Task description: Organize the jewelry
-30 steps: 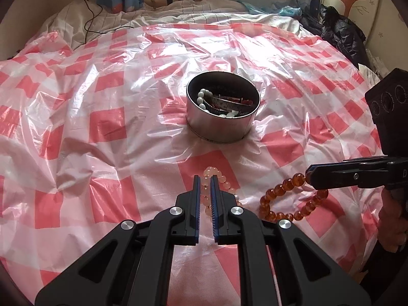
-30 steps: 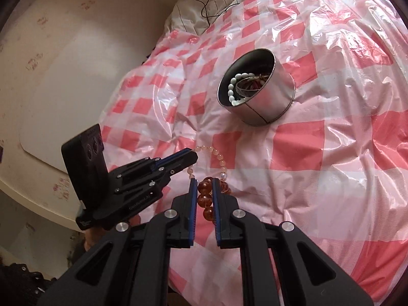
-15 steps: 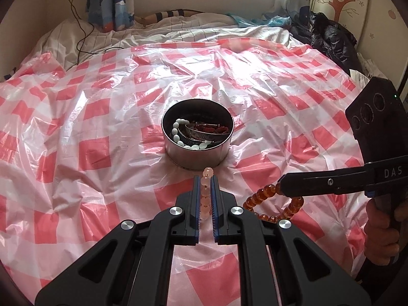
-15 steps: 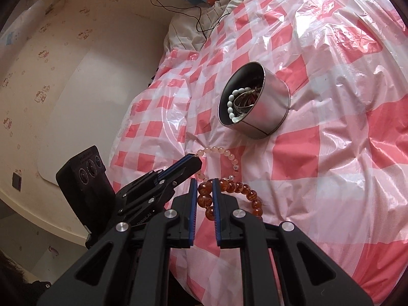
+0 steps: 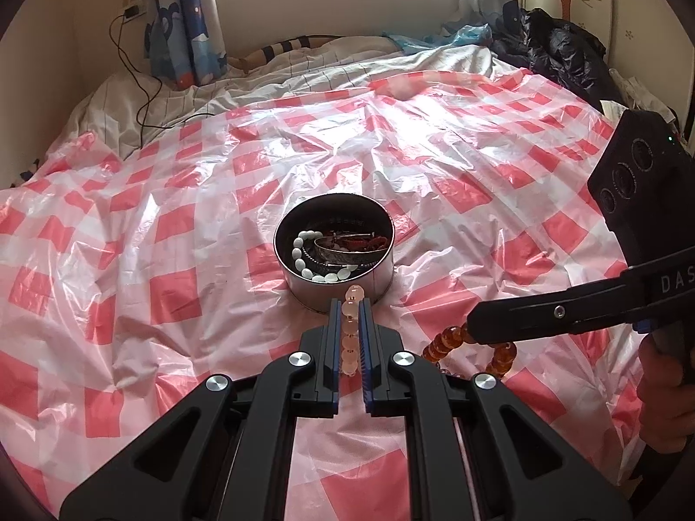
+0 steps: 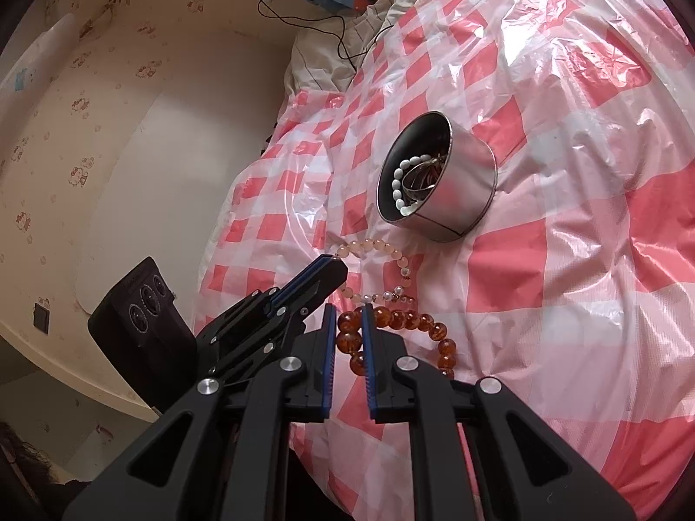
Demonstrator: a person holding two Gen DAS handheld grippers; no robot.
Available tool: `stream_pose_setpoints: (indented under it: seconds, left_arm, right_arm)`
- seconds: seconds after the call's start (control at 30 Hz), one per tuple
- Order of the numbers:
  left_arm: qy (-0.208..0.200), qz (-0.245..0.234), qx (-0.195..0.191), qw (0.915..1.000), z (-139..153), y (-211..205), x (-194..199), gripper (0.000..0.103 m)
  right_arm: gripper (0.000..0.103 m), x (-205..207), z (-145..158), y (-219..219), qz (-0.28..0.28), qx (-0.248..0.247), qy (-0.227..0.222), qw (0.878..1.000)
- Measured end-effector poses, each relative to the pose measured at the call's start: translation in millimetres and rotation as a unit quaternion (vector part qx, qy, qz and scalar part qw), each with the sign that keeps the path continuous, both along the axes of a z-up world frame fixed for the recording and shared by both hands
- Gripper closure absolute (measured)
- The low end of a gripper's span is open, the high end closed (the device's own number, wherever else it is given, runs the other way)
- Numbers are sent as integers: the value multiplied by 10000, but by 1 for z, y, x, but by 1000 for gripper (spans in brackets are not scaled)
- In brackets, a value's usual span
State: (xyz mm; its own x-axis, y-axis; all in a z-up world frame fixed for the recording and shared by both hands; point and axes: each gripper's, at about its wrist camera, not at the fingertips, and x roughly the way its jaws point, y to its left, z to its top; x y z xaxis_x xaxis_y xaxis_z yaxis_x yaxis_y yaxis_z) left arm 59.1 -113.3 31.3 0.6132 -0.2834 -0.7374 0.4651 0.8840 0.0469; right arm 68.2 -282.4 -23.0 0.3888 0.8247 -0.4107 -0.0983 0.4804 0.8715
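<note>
Jewelry in hand: I hold two bead strings, both lifted just in front of the tin (image 5: 334,256), which stands on the checked plastic sheet (image 5: 173,225) over the bed.
Left gripper (image 5: 350,325): clamped on the pale pink bead bracelet (image 5: 352,299); its top bead sticks up past the tips, level with the tin's near wall, and the rest of the loop hangs toward the sheet.
Right gripper (image 6: 347,330): clamped on the amber bead bracelet (image 6: 417,321), to the right of the tin and nearer me; most of its loop sags free.
Risk, tangle: in the right wrist view the pink loop droops right beside the amber beads; if I swing both toward the tin together, I judge they may snag.
Risk, slip: each grip pinches round beads, so a jerk could roll a string out short of the tin.
Risk, tin: a dangling loop could catch the rim and tip it on the soft bed.
Count: one tin; two grippers; two bracelets held; inside the tin one white bead bracelet (image 5: 304,260), one silver bangle (image 5: 347,252), some red pieces I cannot count.
</note>
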Motion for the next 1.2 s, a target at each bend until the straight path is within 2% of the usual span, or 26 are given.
stream_pose_setpoints:
  seconds: [0.2, 0.43, 0.53, 0.57, 0.6, 0.67, 0.73, 0.83, 1.0, 1.13, 1.17, 1.2]
  left_arm:
    - [-90, -1, -16, 10000, 3, -4, 0, 96]
    - [169, 86, -573, 9982, 8, 10, 12, 96]
    - [197, 176, -642, 9976, 8, 15, 16, 96]
    - [221, 206, -662, 9974, 8, 16, 18, 96]
    - [237, 236, -667, 9972, 7, 17, 20, 96]
    - [249, 270, -651, 9972, 6, 19, 23, 96]
    - [303, 266, -633, 9972, 3, 20, 25, 96]
    - [508, 224, -579, 9968, -6, 23, 27, 96]
    - [506, 275, -494, 9971, -9, 32, 27, 96]
    - [463, 330, -560, 9968, -5, 39, 27, 96]
    - [454, 319, -559, 9969, -5, 38, 27, 96]
    - [453, 305, -551, 9970, -5, 38, 27, 96]
  right_arm:
    - [91, 1, -3, -4, -41, 130, 26, 9999]
    - [91, 4, -3, -14, -187, 486, -67, 9986]
    - [90, 6, -2, -16, -241, 244, -19, 9994]
    - [90, 6, -2, -16, -239, 27, 22, 9997]
    - [87, 7, -1, -15, -263, -324, 48, 9991]
    - [59, 6, 0, -12, -324, -1070, 48, 9937]
    - [58, 6, 1, 0, -112, -1657, -49, 9861]
    - [58, 4, 0, 24, 397, -2130, -189, 9761]
    - [57, -1, -3, 59, 656, -3138, -610, 9453]
    - [57, 0, -19, 77, 800, -3999, -728, 9102]
    - [59, -3, -19, 83, 853, -4226, -820, 8986]
    - [62, -8, -19, 91, 931, -4559, -991, 8796]
